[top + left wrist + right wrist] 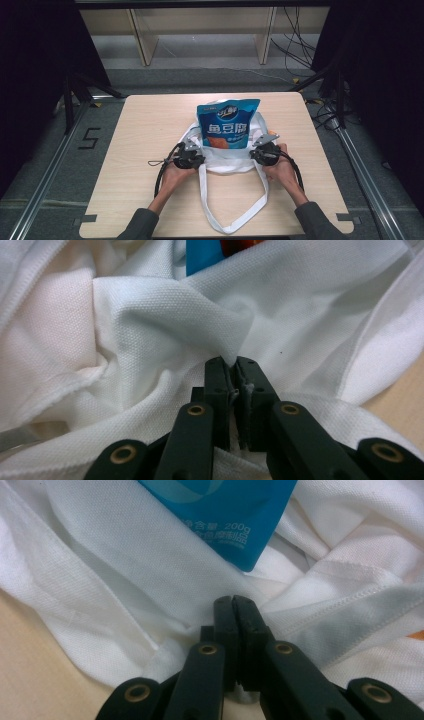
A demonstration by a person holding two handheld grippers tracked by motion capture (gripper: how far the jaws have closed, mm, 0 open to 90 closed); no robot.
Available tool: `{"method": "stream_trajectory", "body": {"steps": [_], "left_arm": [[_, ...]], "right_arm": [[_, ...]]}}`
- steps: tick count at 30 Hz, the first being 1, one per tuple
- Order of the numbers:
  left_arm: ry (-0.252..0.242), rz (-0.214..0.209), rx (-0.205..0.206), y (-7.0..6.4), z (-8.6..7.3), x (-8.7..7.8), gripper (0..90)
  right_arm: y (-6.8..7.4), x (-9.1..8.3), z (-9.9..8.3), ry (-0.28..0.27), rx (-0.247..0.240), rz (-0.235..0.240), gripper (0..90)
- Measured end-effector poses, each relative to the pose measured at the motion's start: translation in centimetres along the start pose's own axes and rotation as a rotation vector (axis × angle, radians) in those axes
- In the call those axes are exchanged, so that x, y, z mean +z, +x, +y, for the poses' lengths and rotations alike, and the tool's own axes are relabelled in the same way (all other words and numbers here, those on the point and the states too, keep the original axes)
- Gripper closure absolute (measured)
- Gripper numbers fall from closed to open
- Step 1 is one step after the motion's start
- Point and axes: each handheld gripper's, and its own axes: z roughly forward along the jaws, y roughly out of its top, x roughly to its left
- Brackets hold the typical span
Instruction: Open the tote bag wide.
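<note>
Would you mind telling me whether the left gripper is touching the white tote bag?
Touching. The left gripper view shows the left gripper with its jaws closed on a pinched fold of the white tote bag.

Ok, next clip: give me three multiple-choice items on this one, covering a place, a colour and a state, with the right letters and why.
1. Where does the snack pouch stand?
A. On the floor beside the table
B. In the mouth of the white tote bag
C. At the near edge of the table

2. What is the pouch's main colour?
A. Blue
B. Green
C. Yellow

3. What is the left gripper doing?
A. Open, above the table
B. Shut on the pouch
C. Shut on the bag's fabric

Answers:
1 B, the high view shows the pouch rising out of the bag at the middle of the table.
2 A, its front is blue with an orange picture low down.
3 C, the left gripper view shows white cloth pinched between the closed jaws; the right gripper also has its jaws together at the cloth.
</note>
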Motion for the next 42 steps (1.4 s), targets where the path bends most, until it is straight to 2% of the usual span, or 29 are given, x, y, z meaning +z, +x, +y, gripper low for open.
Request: {"method": "stream_trajectory", "body": {"steps": [1,4,8,9,10,12,13,14,18,19,20,21,22,23,24,25,26,28,29,30,31,33,34,36,37,38,39,42], "left_arm": [[-0.004,-0.003,-0.001,0.1,0.0,0.1,83.5],[0.002,-0.002,0.005,0.3,0.2,0.2,83.5],[-0.004,0.001,0.015,0.8,0.6,0.5,83.5],[-0.007,0.003,0.002,0.9,0.6,0.7,83.5],[-0.004,0.002,0.005,1.0,0.7,0.7,83.5],[-0.011,0.002,-0.003,1.2,0.9,0.9,83.5],[-0.006,0.005,0.005,1.4,0.9,1.0,83.5],[-0.01,0.001,0.0,1.5,1.0,1.1,83.5],[-0.007,0.013,0.008,1.5,1.1,1.1,83.0],[-0.011,0.02,0.011,1.4,1.1,1.1,82.5],[-0.013,0.012,0.012,1.5,1.2,1.1,82.0],[-0.013,0.012,0.012,1.5,1.2,1.1,81.1],[-0.026,0.003,0.0,1.6,1.1,1.1,80.3],[-0.034,-0.004,-0.014,1.7,1.0,1.0,80.3],[-0.067,-0.044,-0.077,1.8,1.1,0.6,74.2],[-0.067,-0.044,-0.077,1.8,1.1,0.6,71.4],[-0.065,-0.031,-0.047,1.8,1.4,-0.1,69.5],[-0.074,-0.035,-0.042,1.7,1.5,-0.3,67.0],[-0.088,-0.04,-0.051,1.7,1.7,-1.1,64.8],[-0.094,-0.045,-0.061,1.7,1.7,-1.3,62.2],[-0.098,-0.042,-0.071,1.7,1.8,-1.6,59.6],[-0.104,-0.049,-0.086,1.8,1.8,-1.8,56.1],[-0.118,-0.064,-0.12,1.9,1.8,-2.3,54.1],[-0.123,-0.062,-0.122,1.8,1.9,-2.7,49.6],[-0.138,-0.052,-0.14,1.6,2.0,-3.0,47.3],[-0.135,-0.052,-0.131,1.6,2.0,-3.4,45.6],[-0.136,-0.056,-0.126,1.6,2.0,-3.6,44.7],[-0.141,-0.06,-0.124,1.3,2.0,-4.6,41.7]], "right_arm": [[0.0,0.3,0.0,-0.017,0.019,-0.004,89.5],[-0.4,0.4,0.2,-0.013,0.005,-0.004,89.4],[-0.9,0.6,0.4,-0.018,0.032,0.008,89.4],[-1.0,0.9,0.4,-0.04,0.041,-0.005,89.4],[-1.2,0.8,0.5,-0.025,0.043,0.005,89.4],[-1.4,1.2,0.6,-0.051,0.054,-0.004,89.4],[-1.5,1.0,0.7,-0.021,0.057,0.008,89.4],[-1.5,1.0,0.7,-0.021,0.057,0.008,89.4],[-1.7,1.4,0.7,-0.059,0.053,-0.008,88.8],[-1.8,1.1,0.7,-0.055,0.104,0.02,86.8],[-2.1,0.9,0.7,-0.051,0.104,0.033,85.4],[-2.3,0.7,0.8,-0.064,0.133,0.045,84.1],[-2.1,0.5,0.8,-0.073,0.186,0.062,82.3],[-2.1,0.5,0.8,-0.073,0.186,0.062,82.3],[-2.5,0.0,0.8,-0.11,0.174,0.071,79.6],[-2.5,0.0,0.8,-0.11,0.174,0.071,79.6],[-2.2,-0.6,1.0,-0.133,0.19,0.066,77.4],[-2.2,-1.2,1.2,-0.121,0.19,0.069,75.9],[-2.2,-2.0,1.3,-0.156,0.184,0.056,73.2],[-2.0,-2.5,1.4,-0.16,0.207,0.054,71.6],[-2.4,-2.7,1.5,-0.175,0.169,0.034,69.7],[-2.5,-3.4,1.4,-0.186,0.199,0.025,66.4],[-2.4,-3.7,1.5,-0.184,0.223,0.027,64.4],[-2.4,-4.3,1.4,-0.202,0.229,0.018,59.3],[-2.6,-4.5,1.3,-0.205,0.222,0.025,56.9],[-2.3,-4.9,1.3,-0.206,0.246,0.019,54.8],[-2.5,-5.1,1.2,-0.216,0.219,0.01,52.6],[-2.3,-5.5,1.0,-0.224,0.225,0.015,49.2]]}}
